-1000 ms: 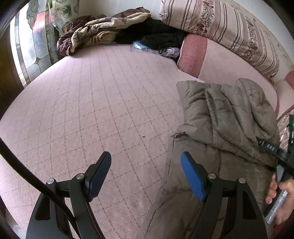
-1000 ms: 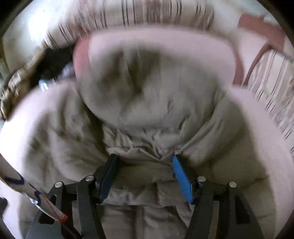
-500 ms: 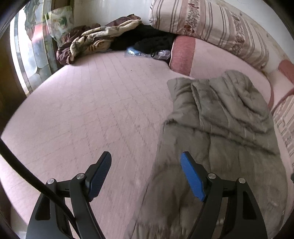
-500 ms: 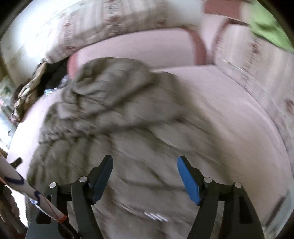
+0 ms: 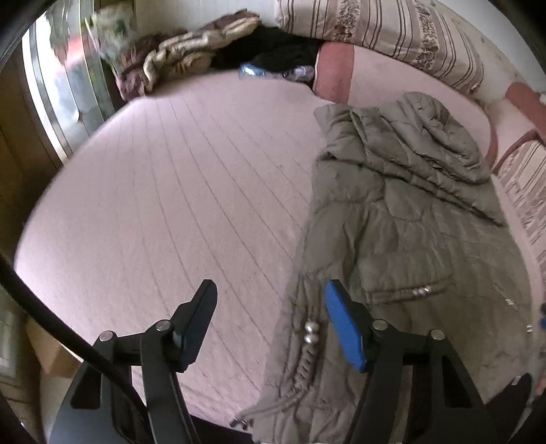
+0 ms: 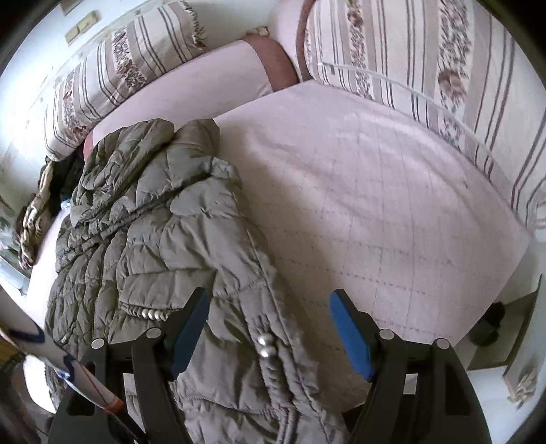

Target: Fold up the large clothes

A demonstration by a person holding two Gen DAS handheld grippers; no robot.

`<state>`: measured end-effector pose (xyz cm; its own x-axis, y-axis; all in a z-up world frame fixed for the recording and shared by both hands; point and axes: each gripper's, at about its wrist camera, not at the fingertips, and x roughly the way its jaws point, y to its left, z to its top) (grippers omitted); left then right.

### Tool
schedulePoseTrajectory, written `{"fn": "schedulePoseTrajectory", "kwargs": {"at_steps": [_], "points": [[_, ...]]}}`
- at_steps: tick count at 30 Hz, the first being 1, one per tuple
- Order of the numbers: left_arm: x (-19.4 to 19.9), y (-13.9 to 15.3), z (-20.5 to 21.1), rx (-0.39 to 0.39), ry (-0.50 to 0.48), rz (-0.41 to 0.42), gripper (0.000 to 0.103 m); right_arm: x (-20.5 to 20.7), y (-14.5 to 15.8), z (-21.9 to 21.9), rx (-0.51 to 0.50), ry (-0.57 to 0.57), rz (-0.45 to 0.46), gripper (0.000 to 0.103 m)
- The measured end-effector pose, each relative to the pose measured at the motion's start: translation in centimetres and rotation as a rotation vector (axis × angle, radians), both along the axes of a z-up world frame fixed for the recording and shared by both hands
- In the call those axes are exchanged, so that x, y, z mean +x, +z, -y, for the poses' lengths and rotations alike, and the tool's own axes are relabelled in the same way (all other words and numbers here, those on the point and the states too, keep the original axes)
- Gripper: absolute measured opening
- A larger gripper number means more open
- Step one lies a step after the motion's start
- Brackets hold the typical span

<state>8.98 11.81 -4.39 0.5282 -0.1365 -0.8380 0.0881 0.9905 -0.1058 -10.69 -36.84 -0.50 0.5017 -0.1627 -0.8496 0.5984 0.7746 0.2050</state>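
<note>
jacket [image 5: 409, 239] hem cut off; window [image 5: 61, 85] blurred

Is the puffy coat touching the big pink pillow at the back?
Touching. In the right wrist view the top of the coat lies right against the pink pillow, overlapping its lower edge with no bedcover showing between them.

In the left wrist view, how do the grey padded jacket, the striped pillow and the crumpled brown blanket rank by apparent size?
1. Grey padded jacket, largest, though it is nearest the camera.
2. Striped pillow.
3. Crumpled brown blanket, smallest, though it lies far off.
</note>
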Motion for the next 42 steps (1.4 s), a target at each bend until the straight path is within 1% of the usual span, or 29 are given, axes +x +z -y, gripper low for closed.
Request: {"fn": "schedulePoseTrajectory", "kwargs": {"at_steps": [4,6,8,11,12,13,14,15,17,18,21,25,26,28,32,34,35,37,39,42], "points": [[0.4,-1.5,-0.6,-0.083,0.013,-0.062,0.066,-0.8,-1.0,1.3,0.021,-0.021,0.006,0.079],[1.0,-2.5,-0.6,-0.113,0.014,-0.098,0.066,-0.9,-1.8,2.1,0.052,-0.017,0.005,0.082],[1.7,-3.6,-0.4,-0.146,0.002,-0.138,0.066,-0.9,-2.6,2.8,0.088,-0.018,0.000,0.082],[2.6,-5.1,-0.2,-0.211,-0.021,-0.194,0.066,-1.1,-4.3,3.8,0.195,-0.018,0.022,0.082],[2.9,-5.6,-0.1,-0.244,-0.035,-0.220,0.066,-1.1,-4.7,4.0,0.229,-0.014,0.029,0.082],[3.1,-6.3,0.0,-0.295,-0.049,-0.247,0.068,-1.1,-5.2,4.1,0.266,-0.008,0.038,0.082],[3.0,-6.5,0.0,-0.317,-0.053,-0.242,0.075,-1.1,-5.6,4.2,0.299,-0.001,0.054,0.084],[3.0,-6.5,0.1,-0.338,-0.062,-0.237,0.076,-1.2,-5.7,4.2,0.308,0.000,0.070,0.085],[2.6,-6.7,0.3,-0.424,-0.110,-0.267,0.076,-1.1,-5.8,4.2,0.337,0.010,0.092,0.085],[2.4,-6.8,0.5,-0.458,-0.128,-0.280,0.076,-1.1,-6.0,4.2,0.370,0.022,0.104,0.085],[1.4,-6.8,0.3,-0.513,-0.157,-0.291,0.076,-1.1,-6.3,4.1,0.418,0.049,0.122,0.085],[-0.2,-6.8,-1.1,-0.608,-0.145,-0.292,0.076,-1.4,-6.7,3.1,0.489,0.083,0.128,0.085],[-0.5,-6.9,-1.3,-0.615,-0.146,-0.287,0.076,-1.6,-6.8,2.5,0.505,0.107,0.119,0.085],[-1.2,-7.1,-1.6,-0.625,-0.145,-0.274,0.076,-1.9,-6.9,1.4,0.504,0.142,0.104,0.084],[-1.9,-7.7,-1.6,-0.662,-0.154,-0.247,0.076,-2.5,-7.1,-0.3,0.516,0.174,0.099,0.084],[-1.9,-7.9,-1.0,-0.699,-0.179,-0.261,0.076,-2.8,-7.3,-0.8,0.545,0.172,0.110,0.084],[-1.9,-7.9,-0.8,-0.704,-0.190,-0.269,0.076,-2.8,-7.4,-1.1,0.562,0.169,0.118,0.084],[-1.3,-7.6,-0.7,-0.689,-0.192,-0.270,0.076,-2.8,-7.6,-1.4,0.570,0.173,0.124,0.084],[0.0,-7.2,-1.7,-0.716,-0.142,-0.258,0.076,-2.9,-7.7,-1.4,0.568,0.173,0.127,0.084],[1.5,-6.9,-2.1,-0.704,-0.122,-0.256,0.076,-3.0,-7.7,-1.3,0.572,0.174,0.127,0.084]]}}
